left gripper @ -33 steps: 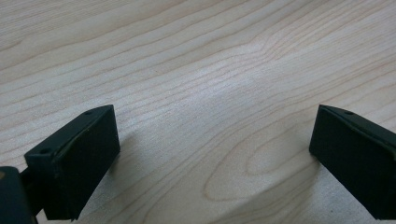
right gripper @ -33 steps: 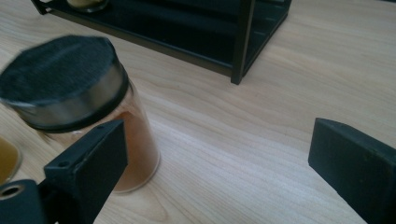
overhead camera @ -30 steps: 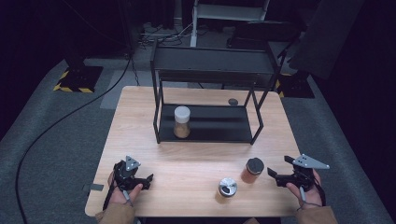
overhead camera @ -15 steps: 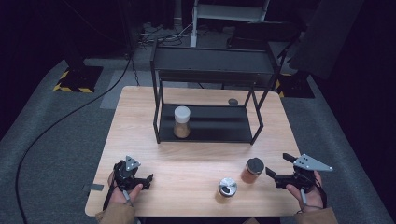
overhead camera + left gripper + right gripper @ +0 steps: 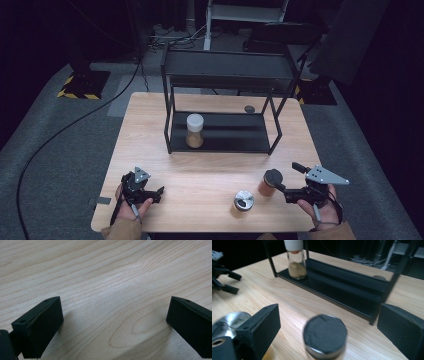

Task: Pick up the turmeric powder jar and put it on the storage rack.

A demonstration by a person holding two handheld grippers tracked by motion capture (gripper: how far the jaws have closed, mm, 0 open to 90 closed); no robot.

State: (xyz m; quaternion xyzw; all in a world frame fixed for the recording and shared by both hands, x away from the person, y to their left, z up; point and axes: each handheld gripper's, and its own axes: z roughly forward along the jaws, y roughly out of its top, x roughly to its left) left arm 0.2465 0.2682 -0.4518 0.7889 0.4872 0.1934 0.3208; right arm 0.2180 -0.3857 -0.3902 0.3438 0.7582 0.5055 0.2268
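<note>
Black-lidded jar (image 5: 270, 182) standing upright near tabletop (image 5: 210, 165) front-right corner, between the spread fingers of right gripper (image 5: 289, 178); left gripper (image 5: 159, 192) fingers also gaping.

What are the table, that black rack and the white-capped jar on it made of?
The table looks like pale wood or wood-look laminate: grain lines run across it, matte. The rack seems to be black-painted metal, with thin straight bars and a flat shelf. The jar looks like clear glass, its contents showing through, under what is probably a white plastic cap.
</note>
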